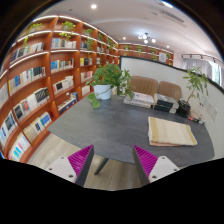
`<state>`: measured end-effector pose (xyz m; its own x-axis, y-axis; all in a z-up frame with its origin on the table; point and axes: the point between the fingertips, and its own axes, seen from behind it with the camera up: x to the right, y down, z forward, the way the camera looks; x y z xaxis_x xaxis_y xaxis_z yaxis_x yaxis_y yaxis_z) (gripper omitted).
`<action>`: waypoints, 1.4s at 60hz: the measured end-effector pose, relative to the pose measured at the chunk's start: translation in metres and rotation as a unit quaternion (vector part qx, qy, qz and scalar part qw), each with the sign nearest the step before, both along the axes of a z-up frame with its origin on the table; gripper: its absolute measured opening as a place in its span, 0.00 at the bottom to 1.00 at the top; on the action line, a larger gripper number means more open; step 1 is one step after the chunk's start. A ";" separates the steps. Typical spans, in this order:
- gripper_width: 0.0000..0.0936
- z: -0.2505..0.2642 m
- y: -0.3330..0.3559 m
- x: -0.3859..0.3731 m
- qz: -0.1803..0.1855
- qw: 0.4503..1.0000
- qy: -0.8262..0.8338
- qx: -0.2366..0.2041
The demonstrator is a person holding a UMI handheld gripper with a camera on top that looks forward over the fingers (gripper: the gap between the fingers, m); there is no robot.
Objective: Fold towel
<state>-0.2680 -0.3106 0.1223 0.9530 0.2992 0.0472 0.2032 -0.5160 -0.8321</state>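
A beige towel (171, 131) lies folded flat on the right part of a round grey table (115, 125). My gripper (113, 160) is held back from the table, well short of the towel and to its left. Its two fingers with magenta pads (82, 158) stand wide apart with nothing between them. Only the table's near edge, a table leg and the wooden floor show in the gap.
A potted plant in a white pot (104, 86) stands on the table's far side. Tall bookshelves (40, 80) line the left wall. Beige armchairs (148, 90) and another potted plant (195, 90) stand beyond the table. A light chair (55, 152) stands near left.
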 end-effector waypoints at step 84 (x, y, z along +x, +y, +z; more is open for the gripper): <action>0.05 -0.025 0.277 0.284 -0.166 0.983 -0.070 -0.026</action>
<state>0.0165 -0.0339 0.0971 0.9838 -0.0213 0.1782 0.1278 -0.6139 -0.7789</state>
